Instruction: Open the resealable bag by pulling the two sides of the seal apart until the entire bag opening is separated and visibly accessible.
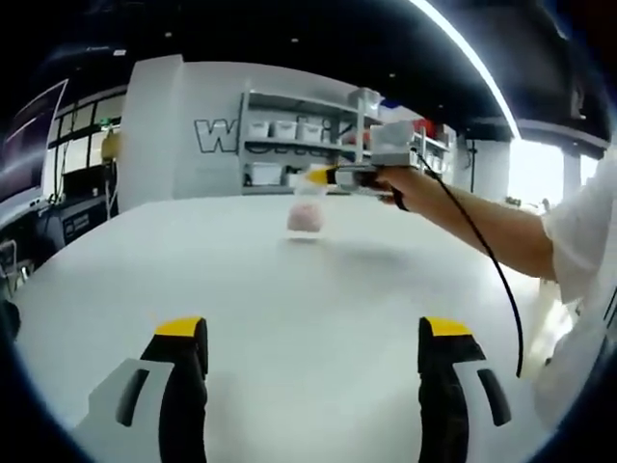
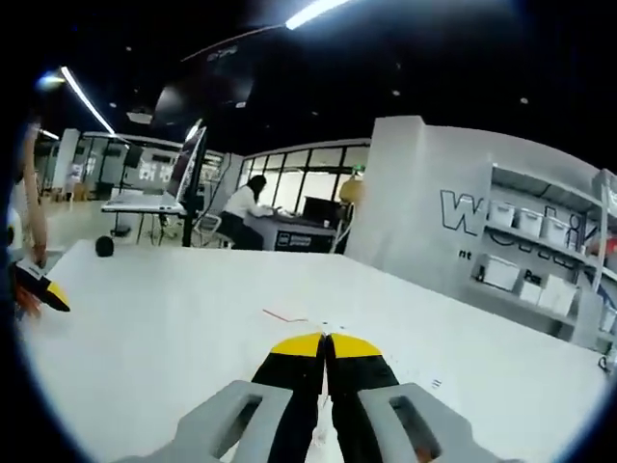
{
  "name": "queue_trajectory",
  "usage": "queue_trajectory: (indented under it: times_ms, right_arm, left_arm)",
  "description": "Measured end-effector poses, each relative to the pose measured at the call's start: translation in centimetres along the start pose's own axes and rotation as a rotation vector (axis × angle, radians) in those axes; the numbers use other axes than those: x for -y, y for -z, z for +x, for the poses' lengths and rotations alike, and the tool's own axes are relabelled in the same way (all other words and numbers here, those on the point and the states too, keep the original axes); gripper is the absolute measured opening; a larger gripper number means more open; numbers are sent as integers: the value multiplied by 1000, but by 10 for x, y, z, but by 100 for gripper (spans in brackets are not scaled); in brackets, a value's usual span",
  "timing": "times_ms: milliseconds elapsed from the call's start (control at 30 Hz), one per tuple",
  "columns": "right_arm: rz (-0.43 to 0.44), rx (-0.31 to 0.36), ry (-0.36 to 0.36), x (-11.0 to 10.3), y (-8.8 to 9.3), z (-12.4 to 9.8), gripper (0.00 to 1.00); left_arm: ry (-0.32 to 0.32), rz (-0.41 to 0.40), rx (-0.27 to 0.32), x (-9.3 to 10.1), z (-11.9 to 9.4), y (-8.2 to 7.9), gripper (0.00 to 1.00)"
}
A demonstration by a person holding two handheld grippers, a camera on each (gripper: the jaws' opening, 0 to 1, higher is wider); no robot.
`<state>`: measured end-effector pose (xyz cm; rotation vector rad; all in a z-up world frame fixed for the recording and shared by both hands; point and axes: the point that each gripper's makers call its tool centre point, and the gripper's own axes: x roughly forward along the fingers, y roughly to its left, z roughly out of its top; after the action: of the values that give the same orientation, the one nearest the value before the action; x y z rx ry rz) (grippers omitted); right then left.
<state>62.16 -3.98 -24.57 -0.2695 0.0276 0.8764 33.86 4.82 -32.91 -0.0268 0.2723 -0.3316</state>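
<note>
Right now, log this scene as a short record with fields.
left gripper: open, jaws wide apart above the white table, holding nothing
right gripper: jaws closed together; seen in the left gripper view pinching the bag's top
resealable bag: hanging just above the table, pinkish contents
seal: too blurred to tell
background: shelves with white bins

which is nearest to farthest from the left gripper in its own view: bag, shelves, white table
1. white table, directly beneath and ahead of the left gripper, whose jaws stand wide apart.
2. bag, hanging mid-view above the table from the right gripper.
3. shelves, against the back wall beyond the table.
</note>
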Motion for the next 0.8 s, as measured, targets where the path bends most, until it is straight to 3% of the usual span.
queue_trajectory:
  times_ms: [433,800]
  right_arm:
    - [36,-25,10,29,8,37,0]
    - [0,-14,21,32,10,51,0]
  left_arm:
    - [-5,-9,-17,-4,3,3,88]
    - [-6,-12,-22,-5,4,4,88]
